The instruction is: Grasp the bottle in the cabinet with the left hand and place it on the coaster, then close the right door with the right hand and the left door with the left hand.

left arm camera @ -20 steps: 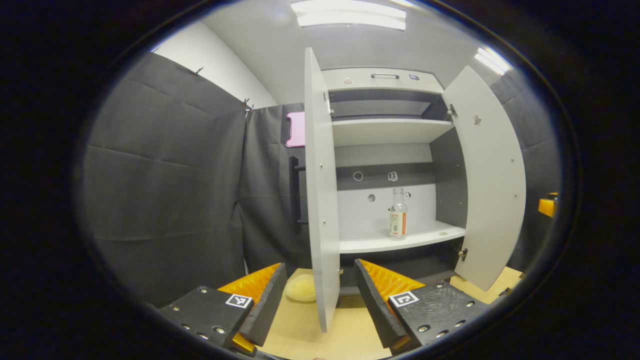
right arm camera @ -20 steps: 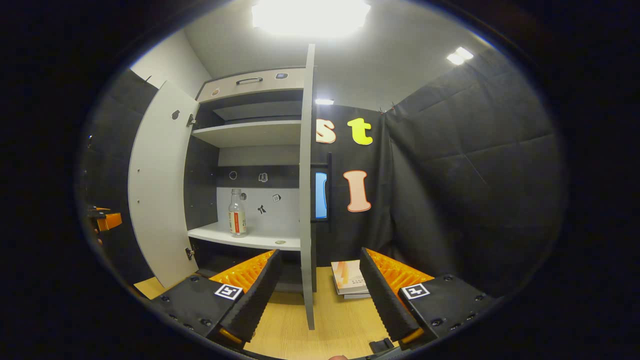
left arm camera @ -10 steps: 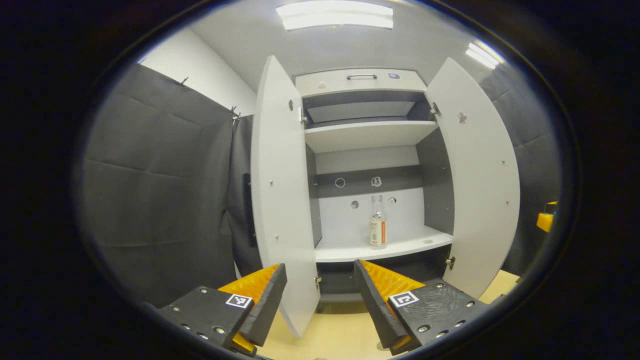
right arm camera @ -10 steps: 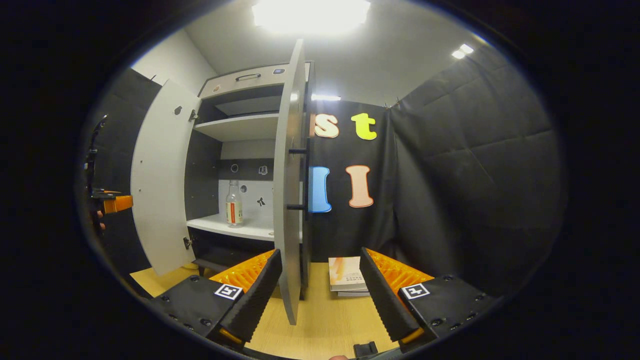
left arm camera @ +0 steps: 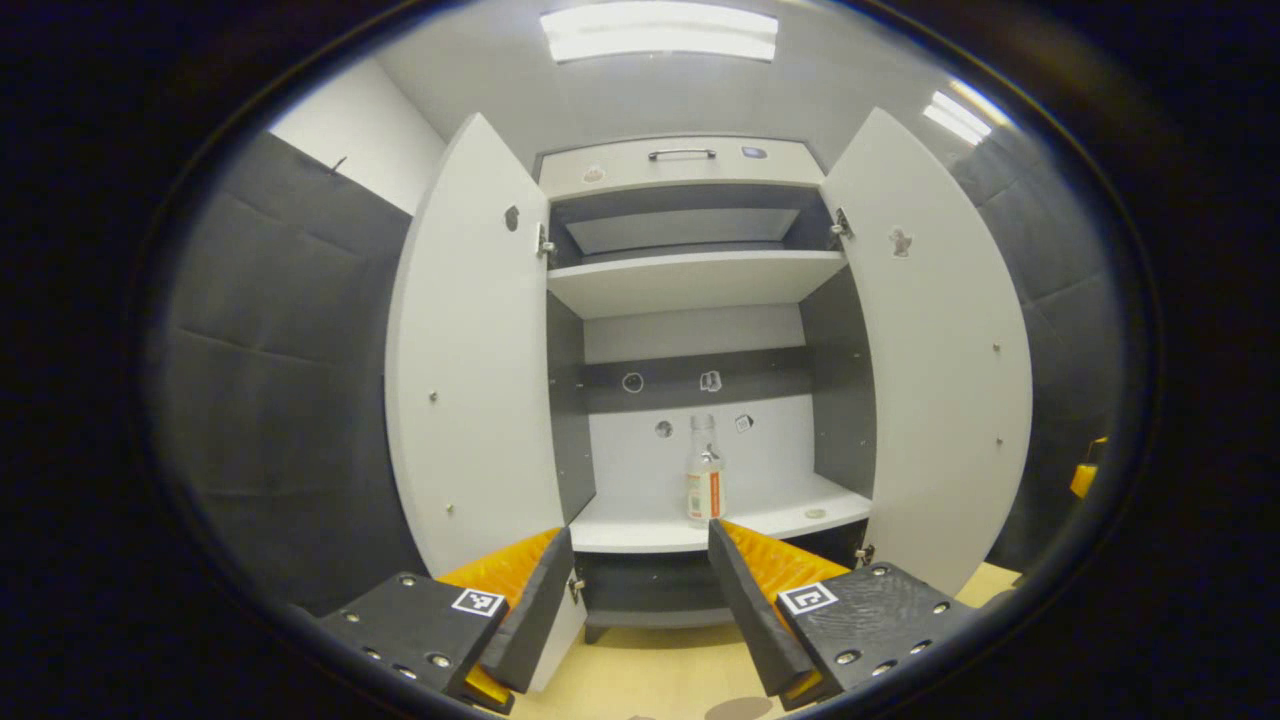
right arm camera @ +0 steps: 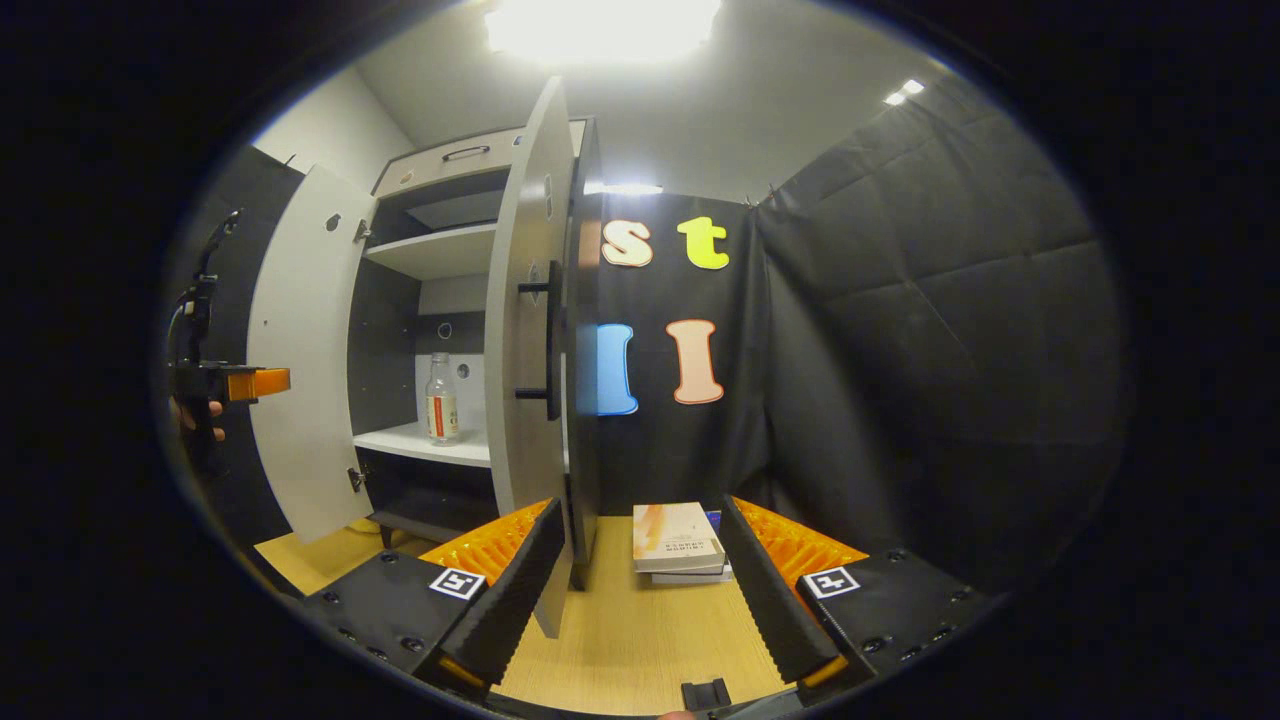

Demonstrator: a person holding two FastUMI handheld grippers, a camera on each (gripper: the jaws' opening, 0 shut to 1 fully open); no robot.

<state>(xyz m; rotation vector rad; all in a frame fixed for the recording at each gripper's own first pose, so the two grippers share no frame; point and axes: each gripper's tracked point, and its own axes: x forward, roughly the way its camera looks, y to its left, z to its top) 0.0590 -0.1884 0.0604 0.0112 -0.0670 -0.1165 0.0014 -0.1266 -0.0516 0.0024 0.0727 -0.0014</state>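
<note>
While doors gape, bottle (left arm camera: 704, 481) upright on cabinet (left arm camera: 690, 530) shelf

Left gripper (left arm camera: 640, 610) and right gripper (right arm camera: 640, 600) both hang level with jaws spread wide, gripping nothing.

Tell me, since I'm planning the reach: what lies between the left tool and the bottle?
Nothing solid: in the left gripper view the left tool faces the bottle across the shelf front edge.

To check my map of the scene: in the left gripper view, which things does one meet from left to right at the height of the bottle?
Left door → bottle → right door.
</note>
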